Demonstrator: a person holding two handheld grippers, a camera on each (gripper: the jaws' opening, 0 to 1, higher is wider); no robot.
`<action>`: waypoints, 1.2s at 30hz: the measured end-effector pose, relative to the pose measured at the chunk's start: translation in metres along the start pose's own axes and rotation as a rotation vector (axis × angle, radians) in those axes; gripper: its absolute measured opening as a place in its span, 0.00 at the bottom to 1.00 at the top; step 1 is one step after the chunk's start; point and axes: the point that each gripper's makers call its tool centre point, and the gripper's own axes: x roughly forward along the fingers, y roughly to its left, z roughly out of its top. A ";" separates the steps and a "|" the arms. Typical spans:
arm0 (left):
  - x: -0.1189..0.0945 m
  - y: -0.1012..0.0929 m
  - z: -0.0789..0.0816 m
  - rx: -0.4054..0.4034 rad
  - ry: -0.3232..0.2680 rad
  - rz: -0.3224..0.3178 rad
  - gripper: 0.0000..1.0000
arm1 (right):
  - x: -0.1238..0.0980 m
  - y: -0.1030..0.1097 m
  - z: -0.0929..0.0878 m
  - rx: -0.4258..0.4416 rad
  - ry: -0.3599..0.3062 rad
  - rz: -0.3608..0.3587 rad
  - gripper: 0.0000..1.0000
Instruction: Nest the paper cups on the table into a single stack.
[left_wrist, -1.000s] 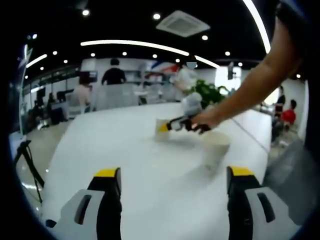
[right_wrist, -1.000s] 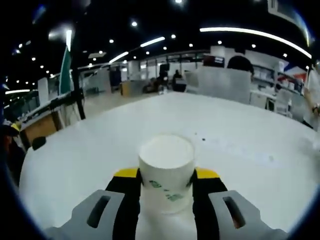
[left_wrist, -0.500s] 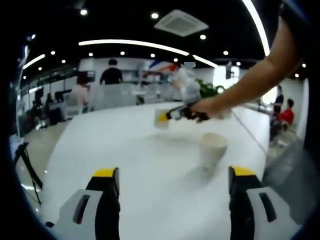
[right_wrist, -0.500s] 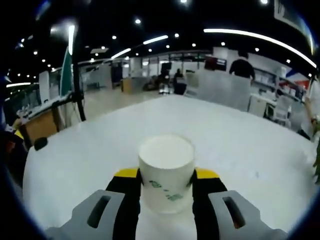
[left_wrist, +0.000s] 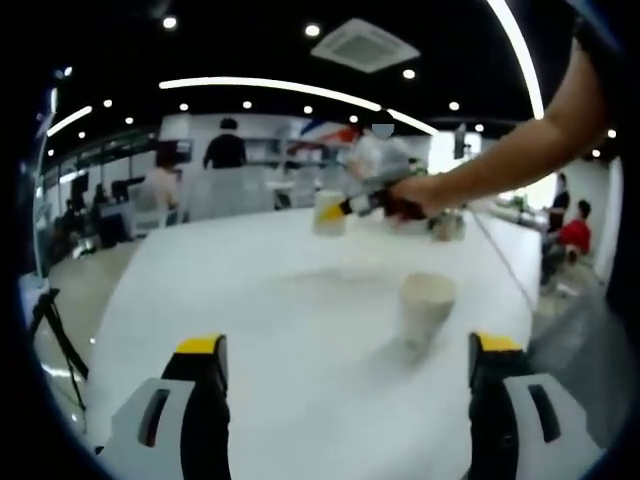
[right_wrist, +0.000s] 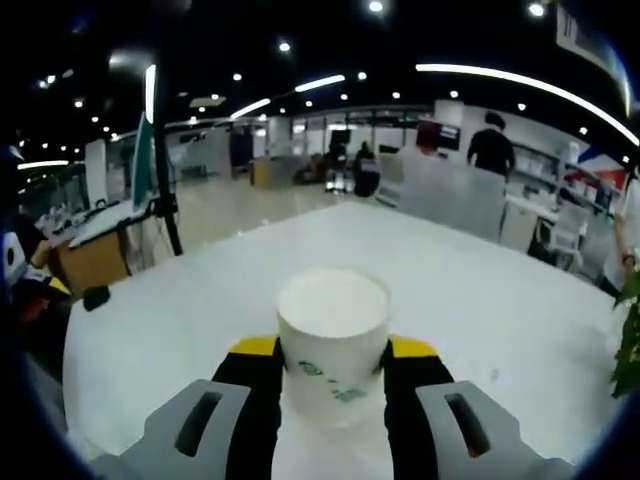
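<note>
Carrying a paper cup (right_wrist: 333, 352) clamped in the right gripper (right_wrist: 333, 365), they should line it squarely over the standing cup (left_wrist: 426, 306) on the white table (left_wrist: 280, 330) before lowering; left gripper (left_wrist: 348, 375) waits, jaws apart.

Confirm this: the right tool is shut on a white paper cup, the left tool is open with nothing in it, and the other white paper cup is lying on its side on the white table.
One thing is wrong: the other white paper cup stands upright on the white table, as the left gripper view shows. The right tool is indeed shut on a white paper cup, and the left tool is open with nothing in it.
</note>
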 end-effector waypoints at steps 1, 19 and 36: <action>-0.001 0.000 0.002 0.002 -0.004 0.003 0.99 | -0.001 0.000 0.000 -0.001 -0.001 0.000 0.37; 0.013 0.004 0.037 0.028 -0.061 -0.014 0.94 | -0.047 0.050 0.015 -0.035 -0.008 0.119 0.37; 0.044 -0.010 0.085 0.081 -0.104 -0.077 0.83 | -0.100 0.104 0.012 -0.020 -0.020 0.218 0.37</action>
